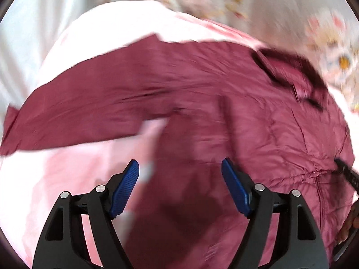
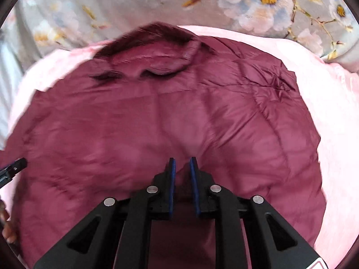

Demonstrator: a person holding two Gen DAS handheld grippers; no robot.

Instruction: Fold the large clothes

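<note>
A maroon padded jacket [image 1: 224, 112] lies spread on a pink sheet [image 1: 74, 174], with its dark fur collar [image 1: 291, 71] at the far right and one sleeve [image 1: 78, 109] stretched out to the left. My left gripper [image 1: 179, 179] is open and empty, just above the jacket's body near the armpit. In the right wrist view the jacket [image 2: 157, 123] fills the frame, collar [image 2: 152, 42] at the far side. My right gripper [image 2: 182, 168] is shut on a pinched fold of the jacket's fabric.
A grey floral bedspread [image 2: 246, 4] lies beyond the pink sheet [image 2: 336, 134]. The other gripper's black tip shows at the right edge of the left wrist view [image 1: 347, 174] and at the left edge of the right wrist view [image 2: 13, 170].
</note>
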